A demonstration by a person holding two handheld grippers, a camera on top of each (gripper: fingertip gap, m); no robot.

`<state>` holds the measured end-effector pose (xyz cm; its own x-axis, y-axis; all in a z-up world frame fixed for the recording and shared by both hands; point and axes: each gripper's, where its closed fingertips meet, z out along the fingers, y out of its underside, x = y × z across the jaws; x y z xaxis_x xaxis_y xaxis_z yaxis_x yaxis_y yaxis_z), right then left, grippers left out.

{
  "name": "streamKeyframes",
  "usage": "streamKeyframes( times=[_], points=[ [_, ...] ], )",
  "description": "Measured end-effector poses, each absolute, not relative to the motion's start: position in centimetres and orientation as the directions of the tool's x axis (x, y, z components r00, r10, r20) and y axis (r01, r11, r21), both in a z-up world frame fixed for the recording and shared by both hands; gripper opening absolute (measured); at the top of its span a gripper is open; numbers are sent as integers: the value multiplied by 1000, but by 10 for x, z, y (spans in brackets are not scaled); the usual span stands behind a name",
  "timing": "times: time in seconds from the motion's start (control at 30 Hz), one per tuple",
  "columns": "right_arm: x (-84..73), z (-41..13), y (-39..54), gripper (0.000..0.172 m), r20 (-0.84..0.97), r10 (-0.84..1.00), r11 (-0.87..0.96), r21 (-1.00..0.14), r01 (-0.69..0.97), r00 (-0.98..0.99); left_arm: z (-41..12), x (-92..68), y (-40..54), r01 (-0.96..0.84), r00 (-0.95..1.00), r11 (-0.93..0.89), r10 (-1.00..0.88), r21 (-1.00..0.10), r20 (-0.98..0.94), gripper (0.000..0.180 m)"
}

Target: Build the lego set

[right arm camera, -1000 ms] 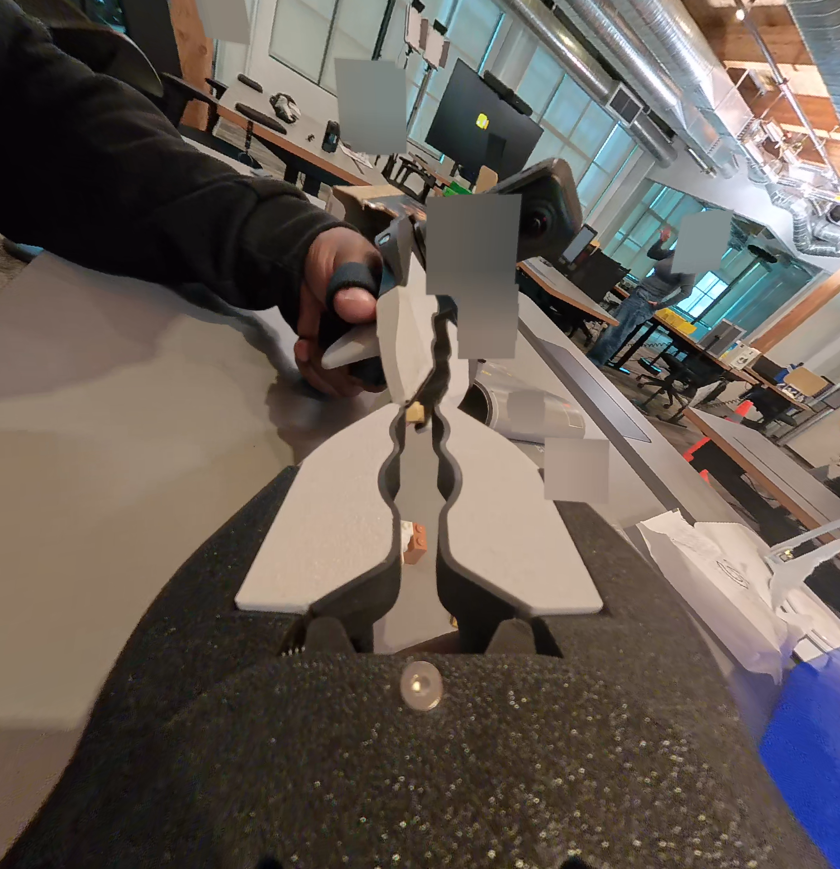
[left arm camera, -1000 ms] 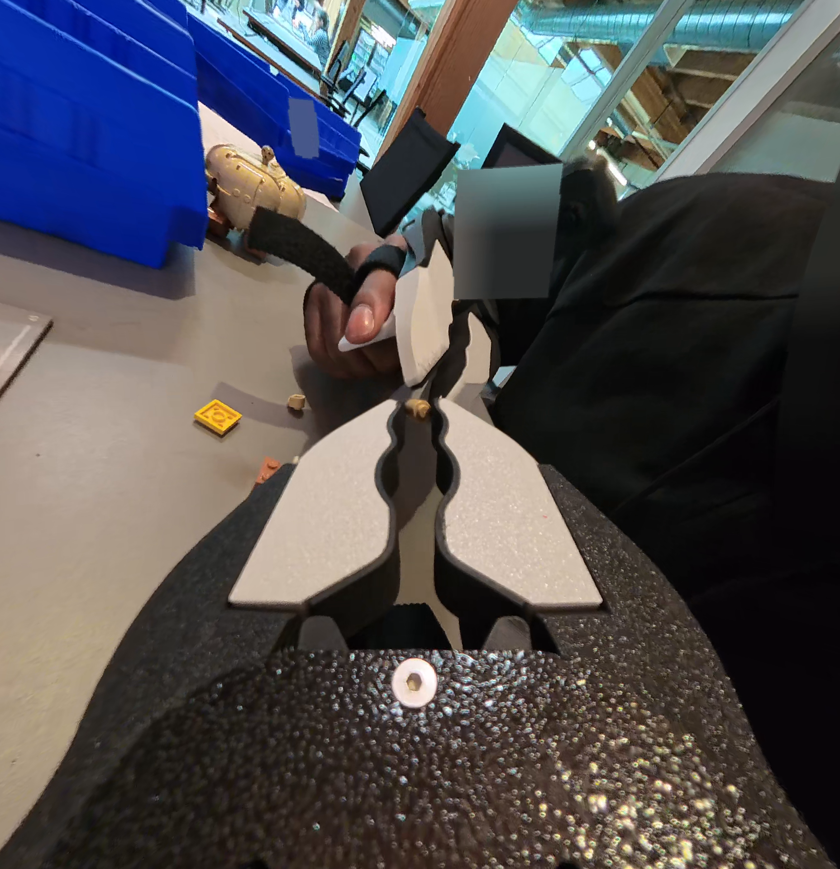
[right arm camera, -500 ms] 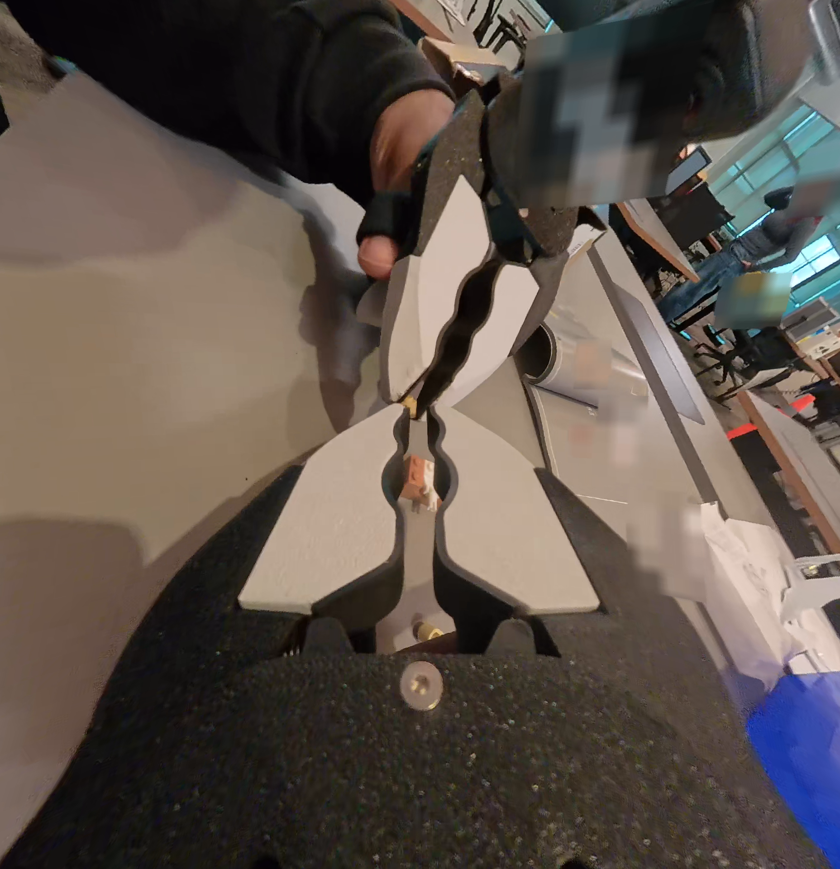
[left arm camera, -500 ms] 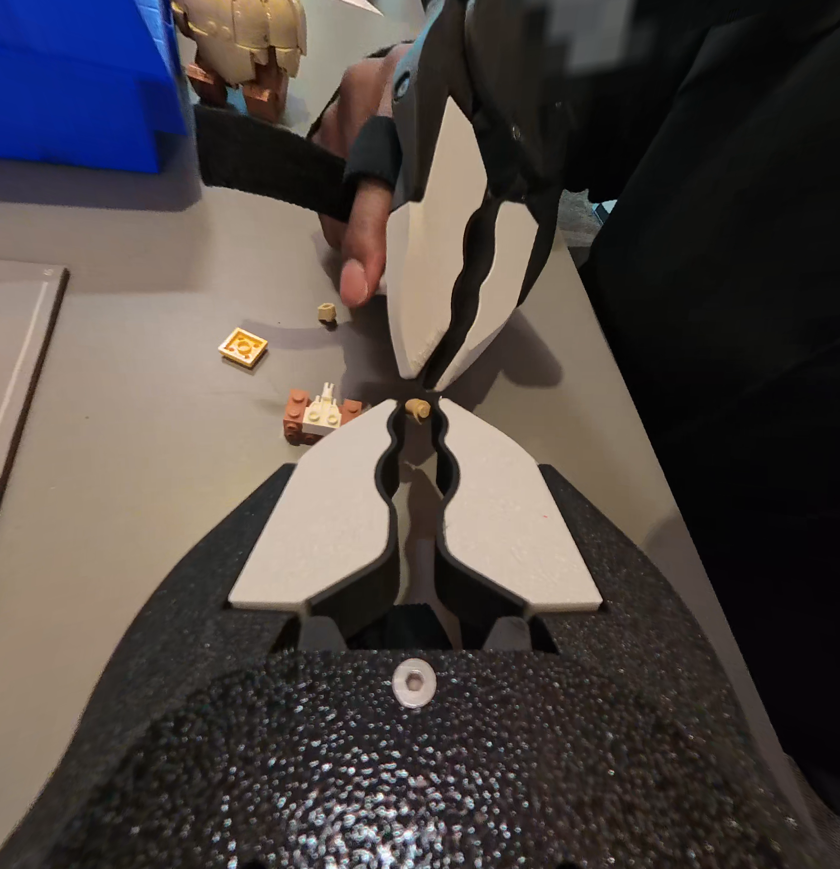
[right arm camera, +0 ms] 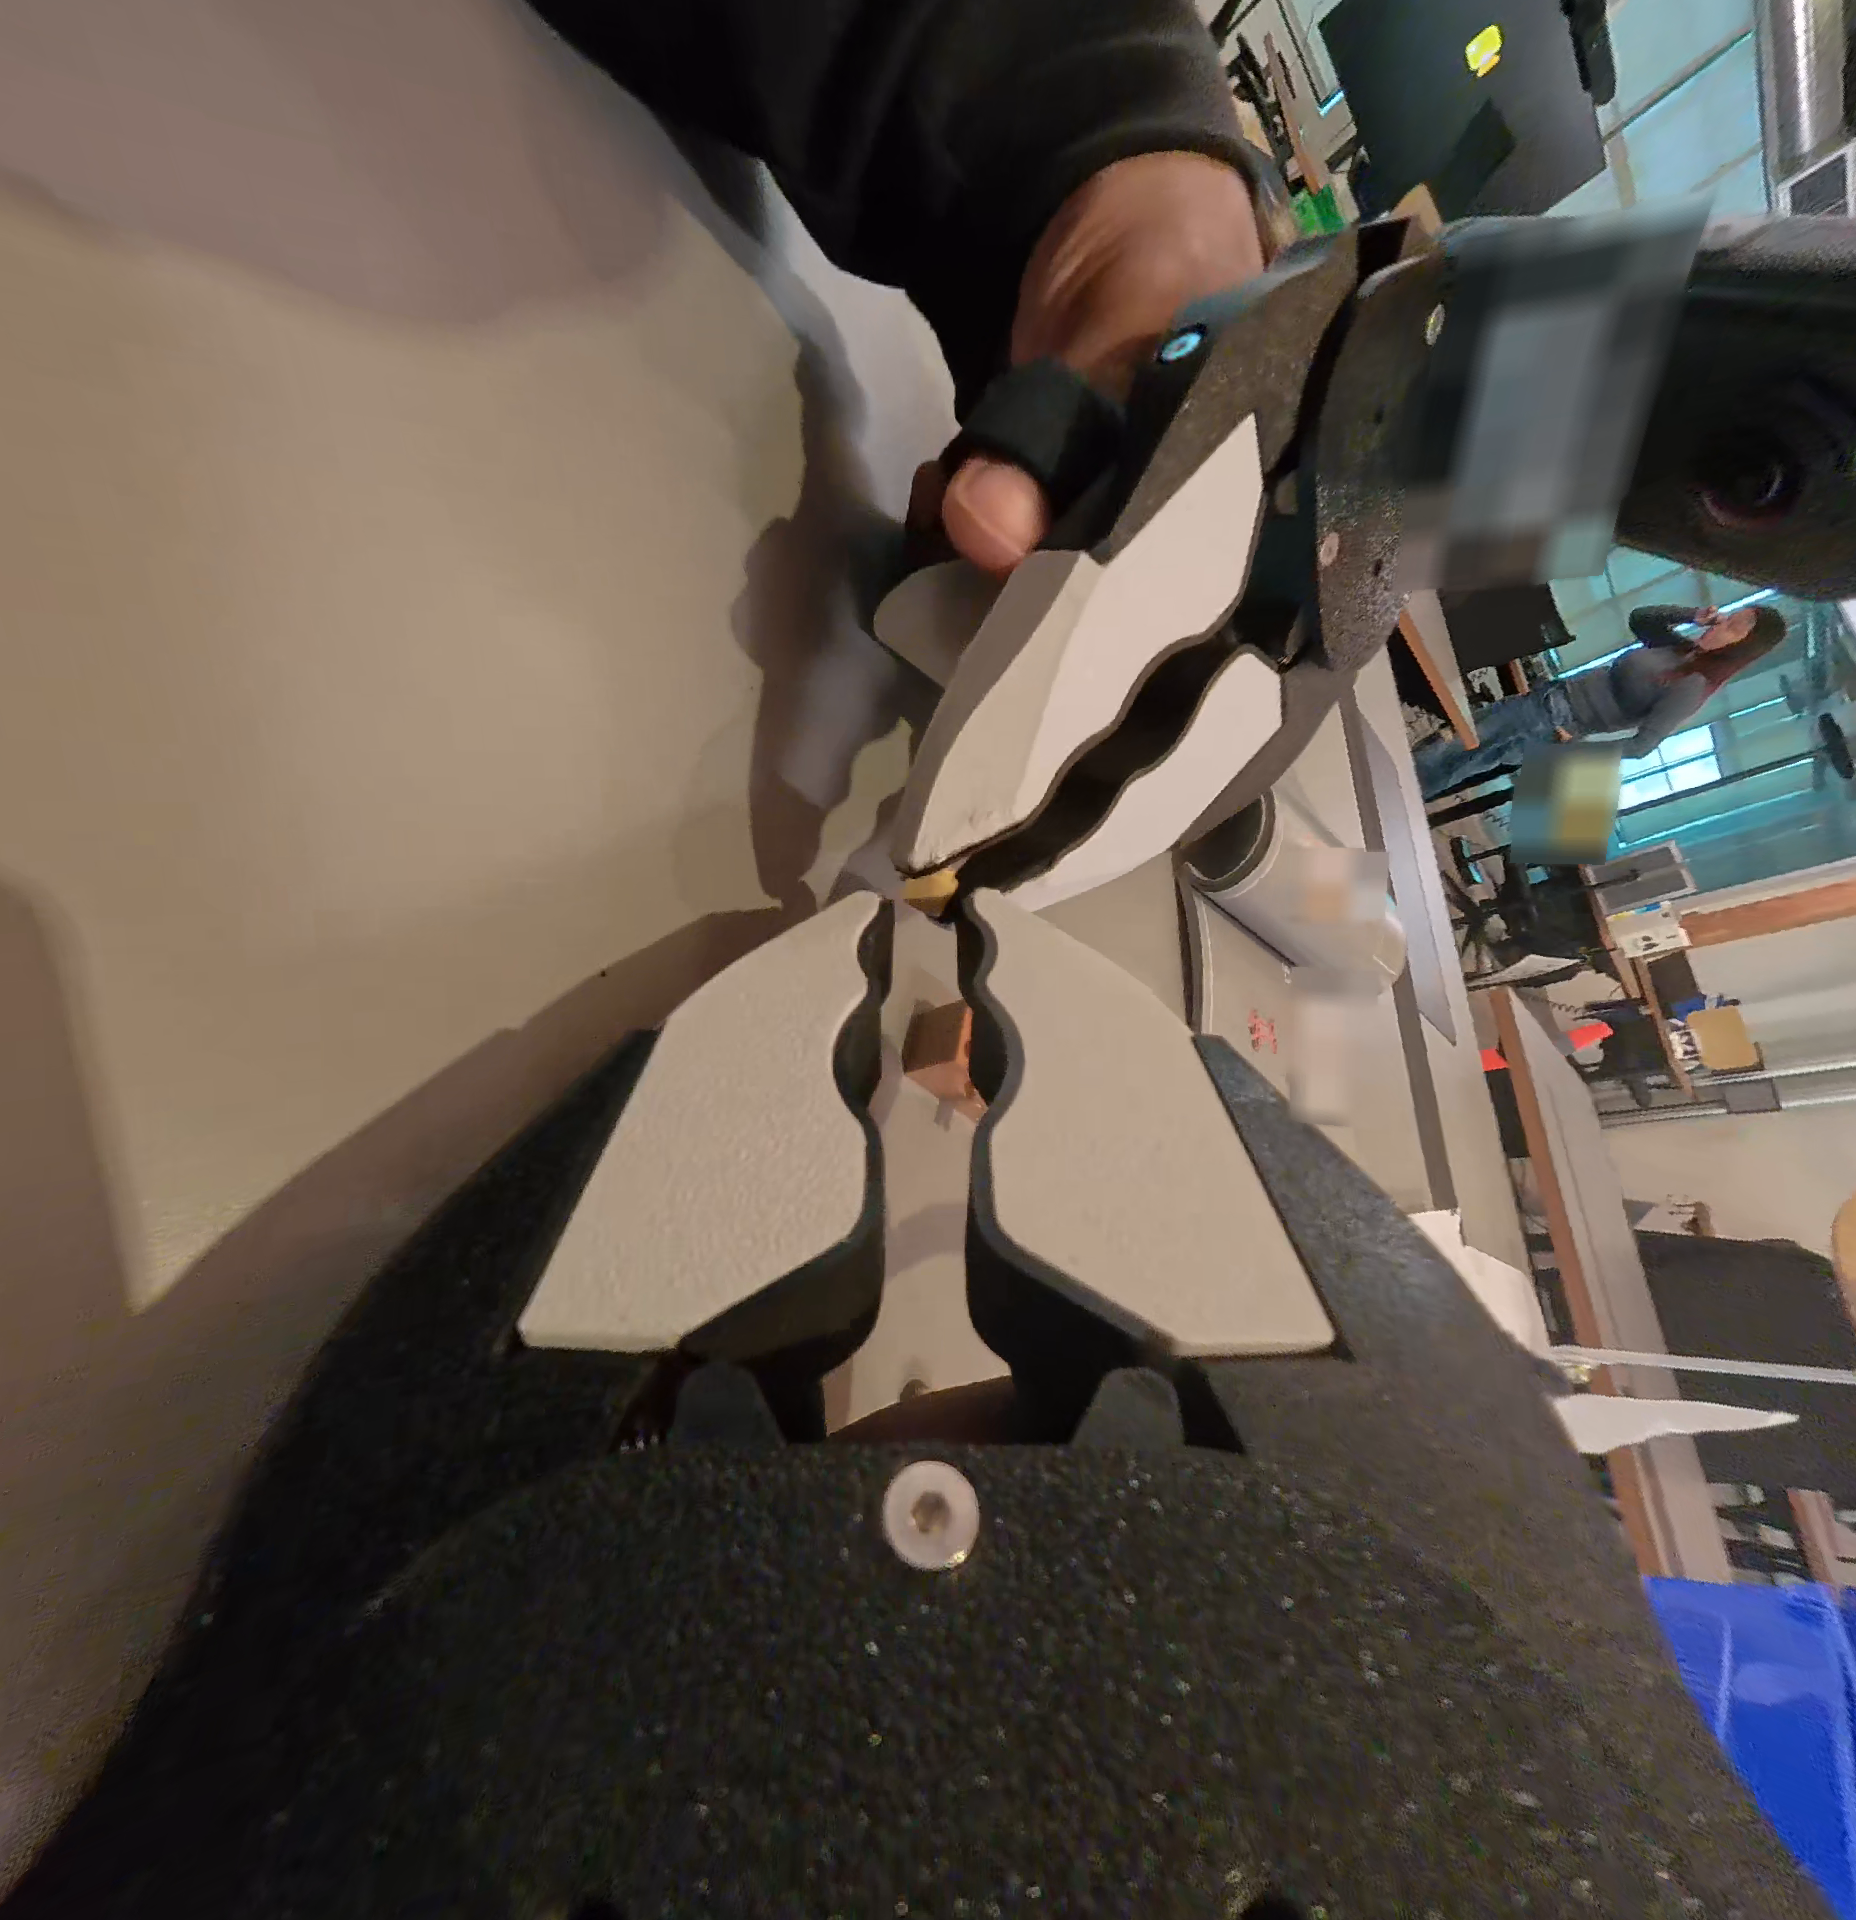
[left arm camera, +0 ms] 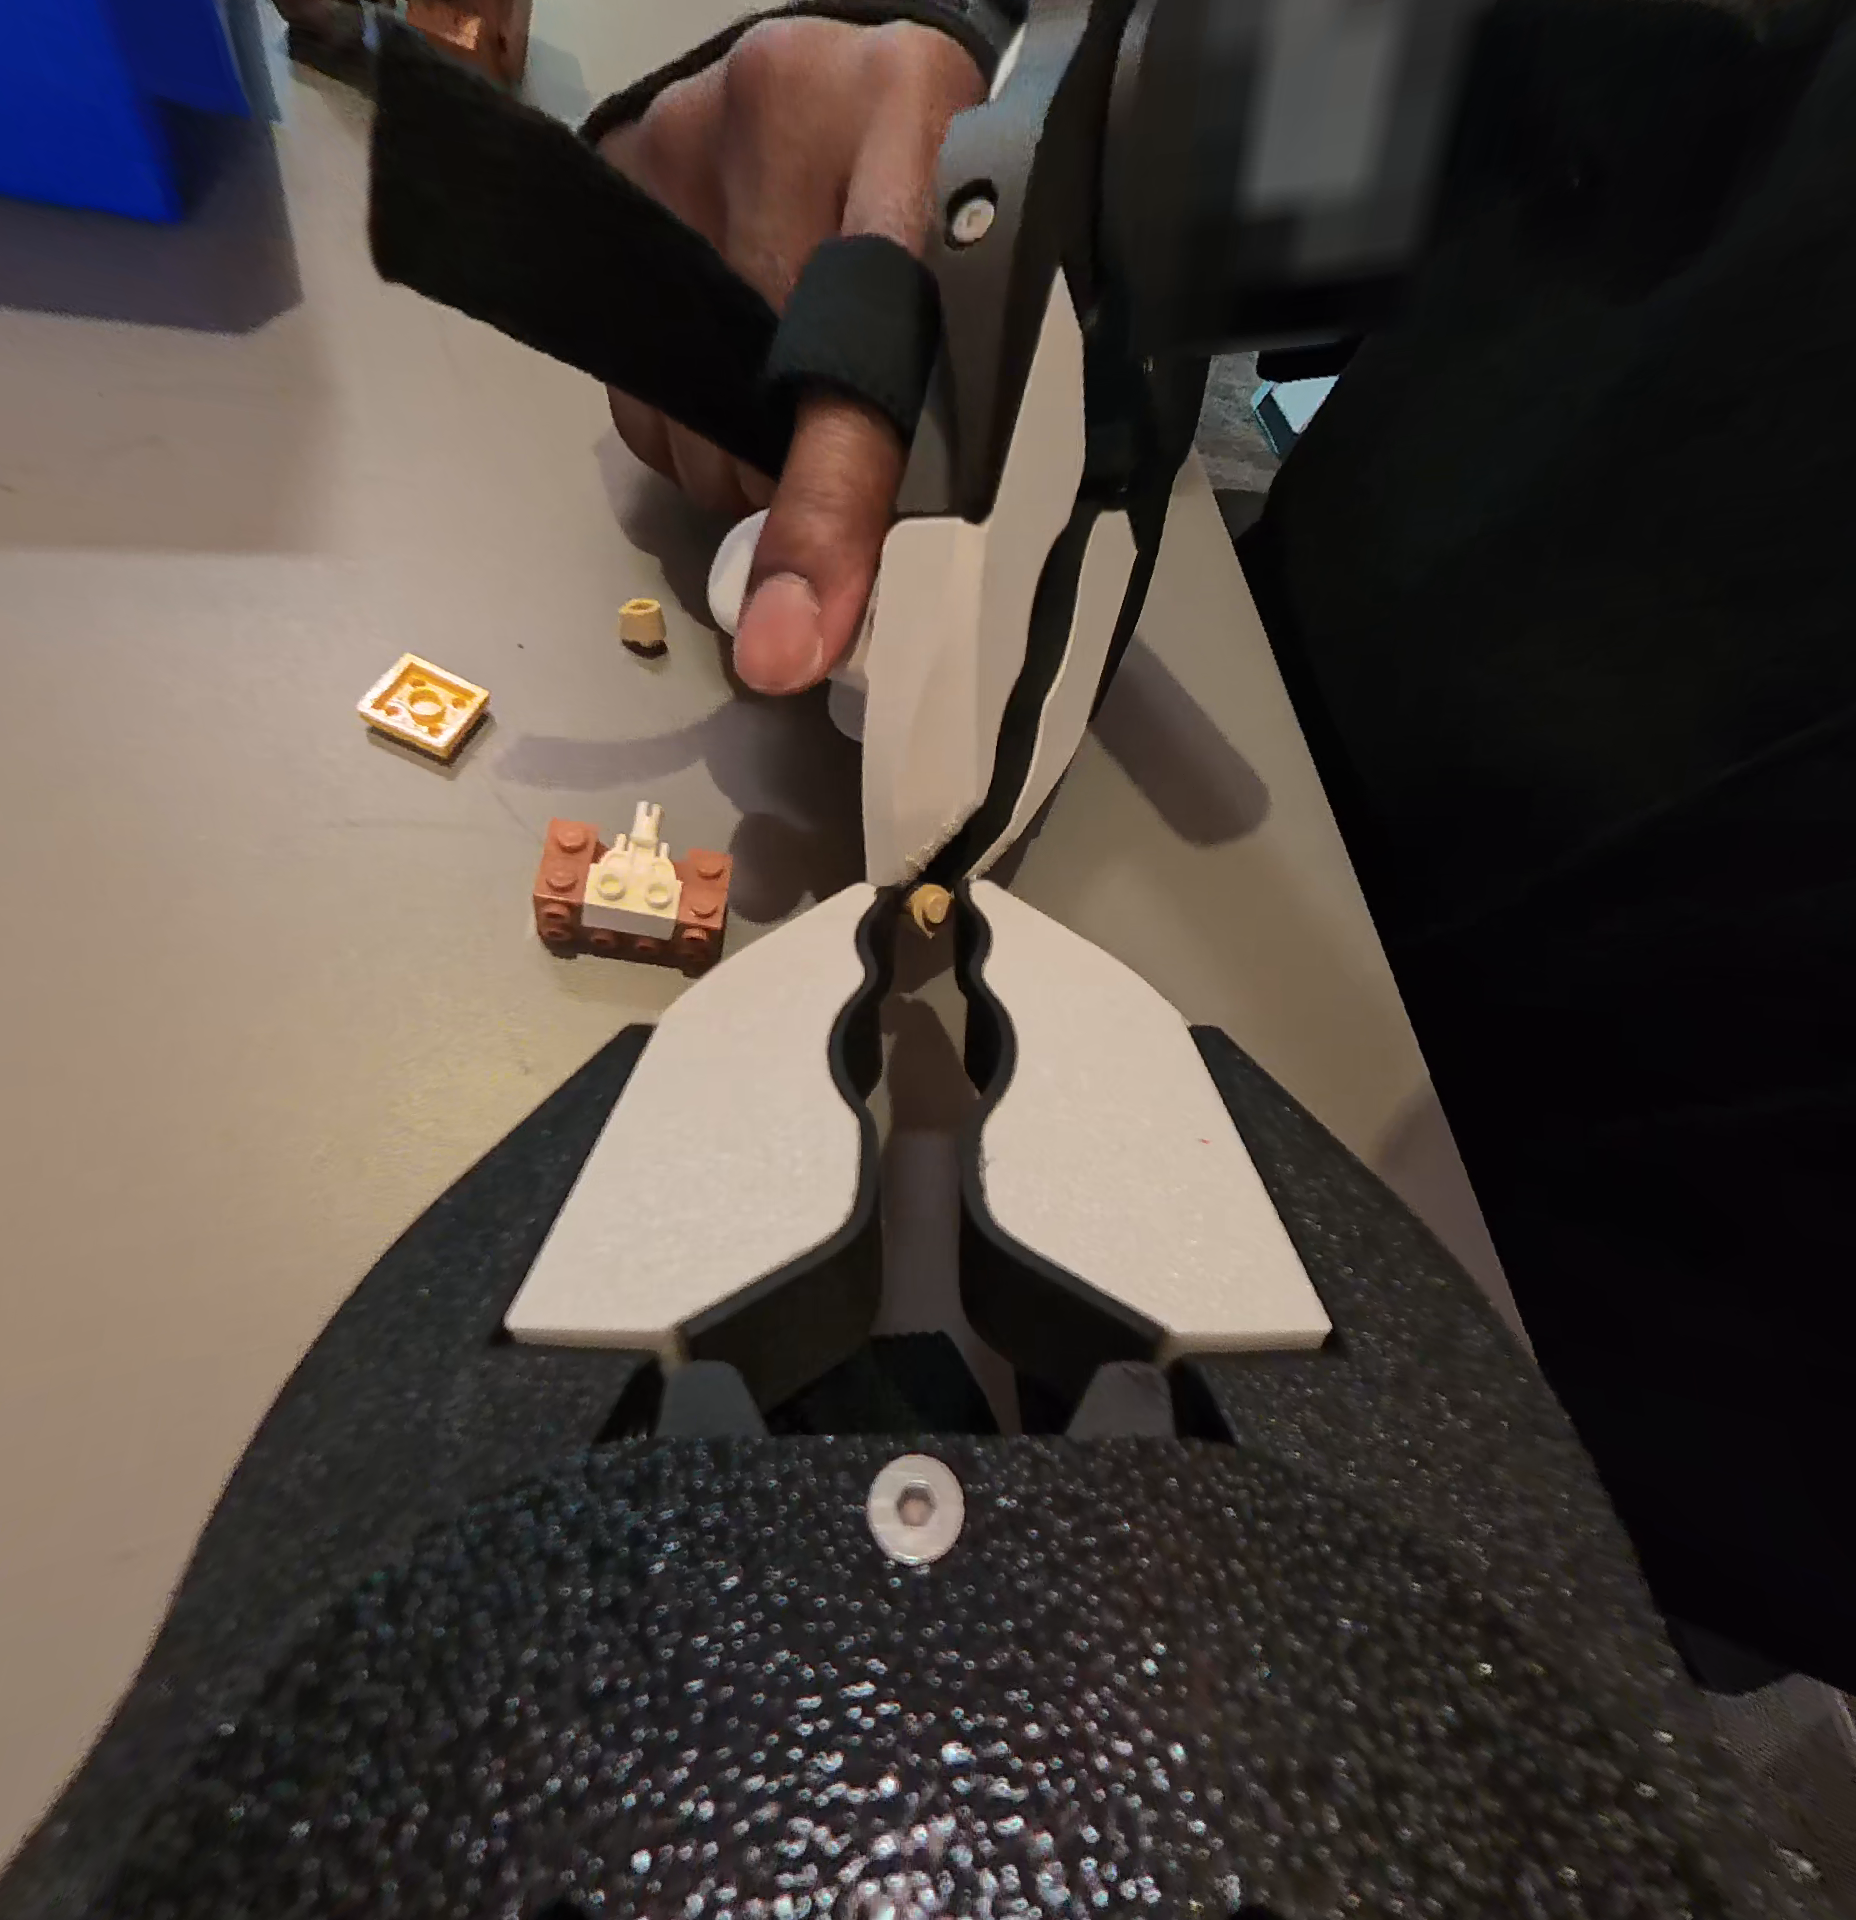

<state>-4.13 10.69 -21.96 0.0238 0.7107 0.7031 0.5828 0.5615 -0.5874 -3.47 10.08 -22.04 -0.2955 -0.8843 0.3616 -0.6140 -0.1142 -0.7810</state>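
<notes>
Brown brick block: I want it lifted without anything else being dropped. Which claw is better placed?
Probably the right claw. The left claw is pinching a tan stud, while the right's tips look free, and the brown brick block shows between its fingers in its own view.

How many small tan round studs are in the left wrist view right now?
2. One tan stud sits between the left gripper's fingertips. A second tan stud lies loose on the table near the thumb. Others may be hidden behind the hand.
</notes>
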Motion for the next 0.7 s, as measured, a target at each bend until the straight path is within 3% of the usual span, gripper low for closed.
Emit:
streamKeyframes(
  times=[0.2,0.7],
  points=[
    [-41,-218,113,7,748,662,582,-549,600,43,-219,-33,105,-610,-266,-156,-883,-777,386,10],
    [-36,-205,129,2,753,634,526,-586,616,176,-212,-31,119,-563,-209,-211,-899,-799,385,15]
  ],
)
